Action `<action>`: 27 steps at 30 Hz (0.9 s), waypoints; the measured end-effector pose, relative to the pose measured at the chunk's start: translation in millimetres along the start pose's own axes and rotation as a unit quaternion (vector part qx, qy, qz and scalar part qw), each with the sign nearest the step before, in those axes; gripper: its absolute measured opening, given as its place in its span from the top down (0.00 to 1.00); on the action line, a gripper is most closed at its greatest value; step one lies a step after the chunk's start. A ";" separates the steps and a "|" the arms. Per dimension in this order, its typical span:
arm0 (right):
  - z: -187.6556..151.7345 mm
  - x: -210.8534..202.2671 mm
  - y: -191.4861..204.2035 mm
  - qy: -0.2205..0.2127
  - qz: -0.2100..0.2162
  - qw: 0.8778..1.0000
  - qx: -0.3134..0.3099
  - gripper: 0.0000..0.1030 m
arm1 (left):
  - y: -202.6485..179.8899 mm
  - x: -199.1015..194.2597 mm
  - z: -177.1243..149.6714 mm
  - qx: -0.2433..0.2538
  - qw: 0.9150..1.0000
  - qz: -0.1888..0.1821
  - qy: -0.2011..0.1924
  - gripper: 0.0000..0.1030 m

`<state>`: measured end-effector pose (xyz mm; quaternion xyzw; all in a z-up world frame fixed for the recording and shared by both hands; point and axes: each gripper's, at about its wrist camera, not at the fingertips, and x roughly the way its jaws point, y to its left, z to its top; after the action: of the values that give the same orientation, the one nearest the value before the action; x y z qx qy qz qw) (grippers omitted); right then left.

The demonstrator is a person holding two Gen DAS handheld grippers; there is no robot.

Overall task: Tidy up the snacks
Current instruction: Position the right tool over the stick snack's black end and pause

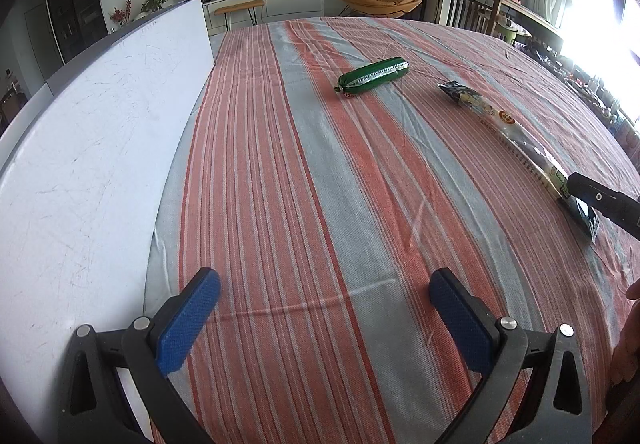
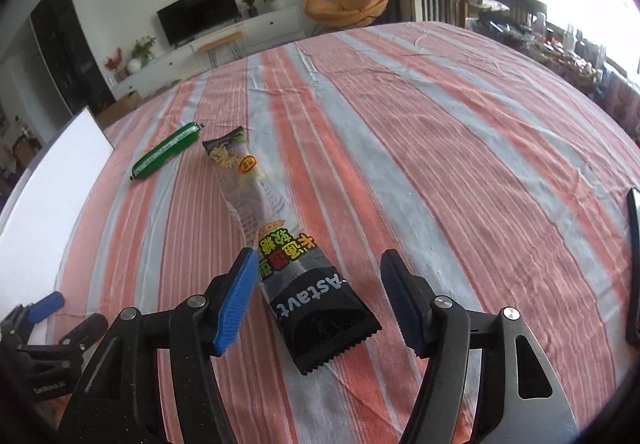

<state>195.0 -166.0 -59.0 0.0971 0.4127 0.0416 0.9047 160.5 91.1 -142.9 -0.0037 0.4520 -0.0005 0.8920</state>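
Observation:
A long snack packet (image 2: 256,196) with a black end lies on the striped tablecloth (image 2: 440,148). Its near end sits between the jaws of my right gripper (image 2: 320,258), which stands open: the left pad is close beside the wrapper and a gap shows at the right pad. A green sausage stick (image 2: 166,150) lies apart, to the packet's far left. In the left wrist view the sausage (image 1: 374,76) and the packet (image 1: 512,140) lie far ahead, and one right-gripper finger (image 1: 600,200) rests over the packet's end. My left gripper (image 1: 324,278) is open over bare cloth.
A white board (image 1: 80,164) covers the table's left side, beside the left gripper (image 2: 66,318). A dark flat object (image 2: 634,264) lies at the right edge. A person's hand (image 1: 630,328) shows at the right. Chairs, a cluttered sideboard and a TV unit stand beyond the table.

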 end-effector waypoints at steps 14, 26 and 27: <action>-2.0 4.7 1.8 0.010 -0.008 1.000 0.000 0.34 | -0.3 0.0 0.0 0.000 1.000 0.000 0.000 0.00; -3.2 5.7 6.4 0.013 -0.013 1.000 -0.008 0.31 | -0.3 0.0 0.0 0.000 1.000 0.000 0.000 0.00; -3.4 5.7 6.5 0.013 -0.012 1.000 -0.008 0.31 | -0.3 0.0 0.0 0.000 1.000 0.000 0.000 0.00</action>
<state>196.2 -158.3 -64.0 0.0841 0.4250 0.0351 0.9006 160.5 90.8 -142.8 -0.0036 0.4520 -0.0005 0.8920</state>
